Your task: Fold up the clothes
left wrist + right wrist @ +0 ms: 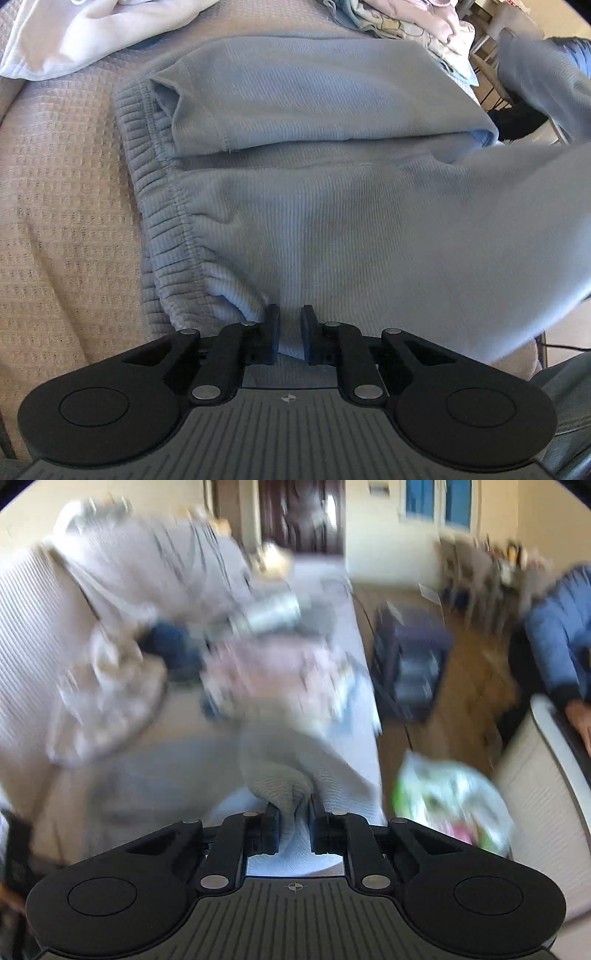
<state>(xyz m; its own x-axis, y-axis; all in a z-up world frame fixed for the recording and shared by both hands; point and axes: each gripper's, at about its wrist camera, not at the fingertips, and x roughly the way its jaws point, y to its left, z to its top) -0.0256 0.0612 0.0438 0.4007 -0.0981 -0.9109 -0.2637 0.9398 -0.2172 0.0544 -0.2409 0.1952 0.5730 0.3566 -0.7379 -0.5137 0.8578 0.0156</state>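
Light blue sweatpants (pixel 314 206) lie on a beige waffle-knit cover (pixel 62 192), ribbed waistband (pixel 162 221) to the left and one leg folded across the top. My left gripper (pixel 290 334) is shut on the near edge of the sweatpants, by the waistband. My right gripper (pixel 294 825) is shut on a bunched fold of the same light blue fabric (pixel 284 786) and holds it up. The right wrist view is blurred by motion. The lifted leg shows at the right of the left wrist view (pixel 535 206).
A white garment (pixel 85 33) lies at the far left, and a heap of pale clothes (pixel 406 18) at the far right. In the right wrist view there is a pile of unfolded clothes (pixel 229 664) on the sofa, a dark crate (pixel 410 664) on the wooden floor, and a green-white bag (pixel 450 797).
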